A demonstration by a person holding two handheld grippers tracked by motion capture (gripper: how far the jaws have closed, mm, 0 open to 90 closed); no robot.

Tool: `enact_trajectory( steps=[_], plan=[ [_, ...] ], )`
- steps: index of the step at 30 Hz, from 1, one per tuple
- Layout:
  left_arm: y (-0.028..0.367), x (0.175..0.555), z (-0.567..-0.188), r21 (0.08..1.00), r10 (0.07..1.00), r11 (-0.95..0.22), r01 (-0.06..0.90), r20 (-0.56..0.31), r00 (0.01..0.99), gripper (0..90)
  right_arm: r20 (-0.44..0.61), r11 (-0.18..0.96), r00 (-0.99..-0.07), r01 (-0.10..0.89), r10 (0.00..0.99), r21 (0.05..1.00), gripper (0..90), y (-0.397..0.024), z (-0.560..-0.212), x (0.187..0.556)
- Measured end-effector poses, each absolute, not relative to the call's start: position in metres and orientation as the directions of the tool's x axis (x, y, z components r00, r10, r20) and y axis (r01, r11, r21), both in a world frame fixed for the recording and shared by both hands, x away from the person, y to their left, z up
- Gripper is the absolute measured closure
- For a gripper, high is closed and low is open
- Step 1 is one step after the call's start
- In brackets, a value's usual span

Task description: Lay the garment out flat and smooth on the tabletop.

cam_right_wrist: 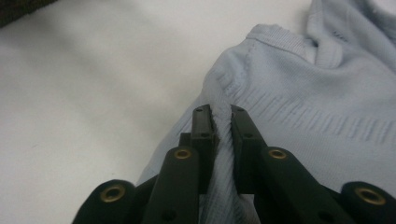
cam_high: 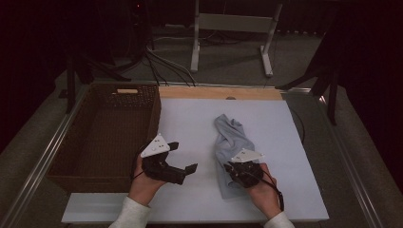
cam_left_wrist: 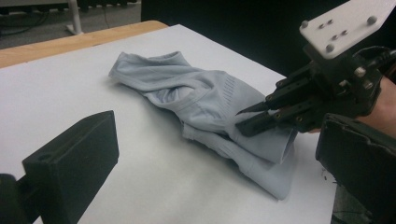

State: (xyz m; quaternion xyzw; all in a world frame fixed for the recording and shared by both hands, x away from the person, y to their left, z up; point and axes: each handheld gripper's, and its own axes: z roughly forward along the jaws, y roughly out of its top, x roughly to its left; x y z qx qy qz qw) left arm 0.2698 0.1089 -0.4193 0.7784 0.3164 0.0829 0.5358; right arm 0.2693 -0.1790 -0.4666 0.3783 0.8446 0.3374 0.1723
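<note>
A crumpled light-blue garment (cam_high: 228,137) lies on the white board (cam_high: 190,118), right of centre. My right gripper (cam_high: 229,166) sits at the garment's near end, shut on a fold of the cloth. In the right gripper view the cloth (cam_right_wrist: 317,93) is pinched between the two black jaws of that gripper (cam_right_wrist: 222,114). The left gripper view shows the same right gripper (cam_left_wrist: 243,119) biting the garment (cam_left_wrist: 196,98) from the side. My left gripper (cam_high: 182,156) hovers open to the left of the garment, its jaws wide apart with nothing between them.
A dark wicker basket (cam_high: 154,114) stands at the left edge of the board, with nothing in it. A wooden strip (cam_high: 218,92) runs along the board's far edge. Beyond it are the floor, cables and a white table frame (cam_high: 195,42).
</note>
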Motion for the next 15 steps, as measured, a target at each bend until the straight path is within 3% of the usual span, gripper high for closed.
enact_trajectory(
  steps=[15],
  plan=[
    [0.109, 0.27, -0.419, 0.888, 0.581, -0.224, 0.402, -0.209, 0.786, 0.3, 0.02, 0.394, -0.616, 0.527, 0.787, 0.753, 83.4, -0.205, -0.446, 0.267]
  ],
)
